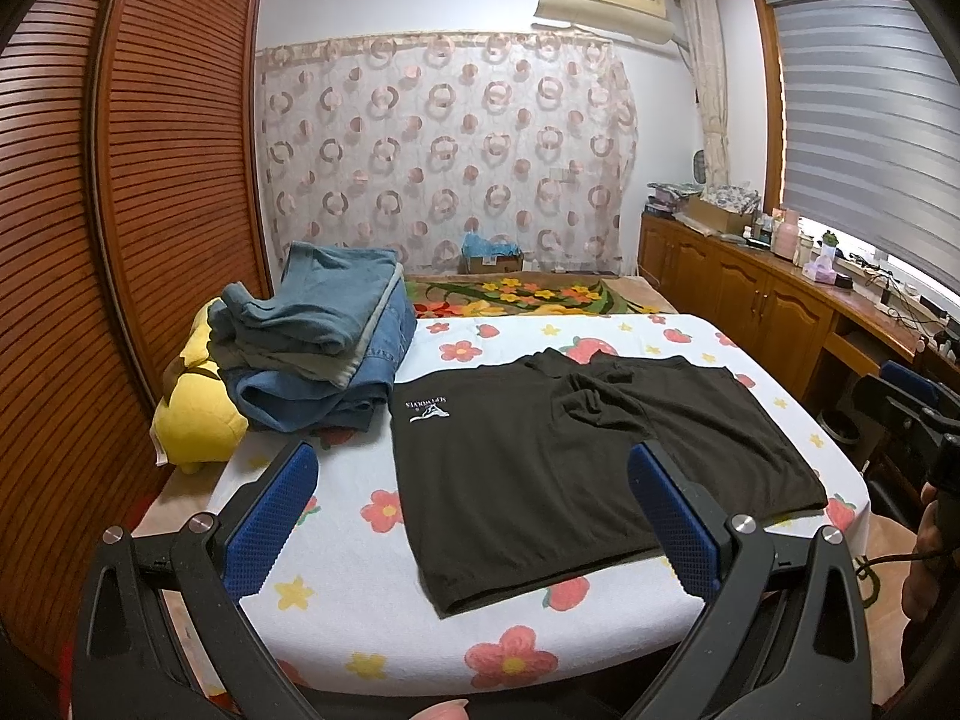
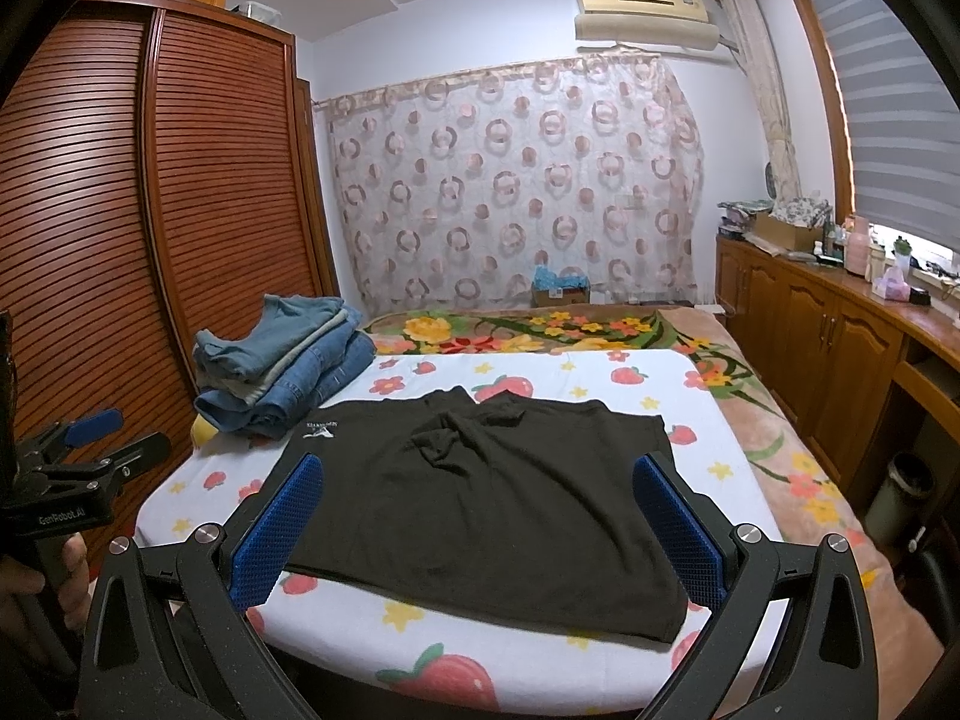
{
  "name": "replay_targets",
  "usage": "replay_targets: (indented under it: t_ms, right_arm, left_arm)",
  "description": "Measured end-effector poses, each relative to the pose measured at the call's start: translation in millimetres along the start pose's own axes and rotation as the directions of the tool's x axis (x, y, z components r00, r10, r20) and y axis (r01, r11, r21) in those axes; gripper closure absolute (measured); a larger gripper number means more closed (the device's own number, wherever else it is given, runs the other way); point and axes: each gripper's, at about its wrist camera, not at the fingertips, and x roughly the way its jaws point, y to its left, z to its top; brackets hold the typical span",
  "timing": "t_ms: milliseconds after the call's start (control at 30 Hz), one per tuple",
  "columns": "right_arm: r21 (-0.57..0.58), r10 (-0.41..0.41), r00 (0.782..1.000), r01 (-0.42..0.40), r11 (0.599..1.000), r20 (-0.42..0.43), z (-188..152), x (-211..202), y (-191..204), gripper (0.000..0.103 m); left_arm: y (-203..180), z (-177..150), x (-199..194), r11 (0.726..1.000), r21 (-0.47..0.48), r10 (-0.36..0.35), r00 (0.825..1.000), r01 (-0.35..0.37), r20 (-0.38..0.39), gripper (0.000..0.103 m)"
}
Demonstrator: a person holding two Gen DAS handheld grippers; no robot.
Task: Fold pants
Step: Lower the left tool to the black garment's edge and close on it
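Note:
A dark brown-black garment [image 1: 576,456] with a small white logo lies spread flat on the white flower-print cover [image 1: 360,618] of the bed. It also shows in the right wrist view [image 2: 480,510]. My left gripper [image 1: 474,516] is open and empty, held above the near edge of the bed, its blue pads [image 1: 270,522] either side of the garment's near left part. My right gripper [image 2: 480,528] is open and empty above the garment's near edge. The left gripper also shows at the left of the right wrist view [image 2: 90,438].
A pile of folded jeans [image 1: 324,342] sits at the bed's far left, over a yellow plush toy [image 1: 198,408]. A slatted wooden wardrobe [image 1: 150,180] stands close on the left. A wooden cabinet [image 2: 840,330] with clutter runs along the right, a small bin [image 2: 900,498] beside it.

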Motion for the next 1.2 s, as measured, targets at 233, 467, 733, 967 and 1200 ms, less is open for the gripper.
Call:
replay_targets:
  t_ms: [233, 467, 733, 967, 1200]
  right_arm:
    - [0.004, -0.004, 1.0, 0.004, 1.0, -0.017, -4.9, 3.9, -3.5, 0.0]
    - [0.001, -0.011, 0.999, 0.011, 1.0, -0.05, -7.0, 12.8, -4.8, 0.0]
    - [0.003, -0.02, 0.995, 0.02, 1.0, -0.093, -8.0, 19.8, -8.5, 0.0]
    - [-0.002, -0.035, 0.992, 0.035, 0.999, -0.121, -8.1, 26.6, -13.6, 0.0]
    - [-0.007, -0.042, 0.988, 0.042, 0.999, -0.15, -10.3, 33.0, -15.2, 0.002]
  left_arm:
    - [-3.5, -10.1, 12.2, 1.0, 0.0, -0.011, 1.0, 0.011, -0.029, 0.0]
    - [-2.1, -22.1, 25.5, 1.0, -0.004, -0.03, 0.997, 0.03, -0.066, 0.0]
    - [2.0, -34.6, 41.0, 0.999, -0.003, -0.042, 0.993, 0.042, -0.11, 0.0]
    - [8.8, -49.2, 57.0, 0.997, -0.02, -0.072, 0.985, 0.069, -0.158, 0.0]
    - [19.1, -61.6, 65.6, 0.995, -0.04, -0.097, 0.977, 0.091, -0.189, 0.0]
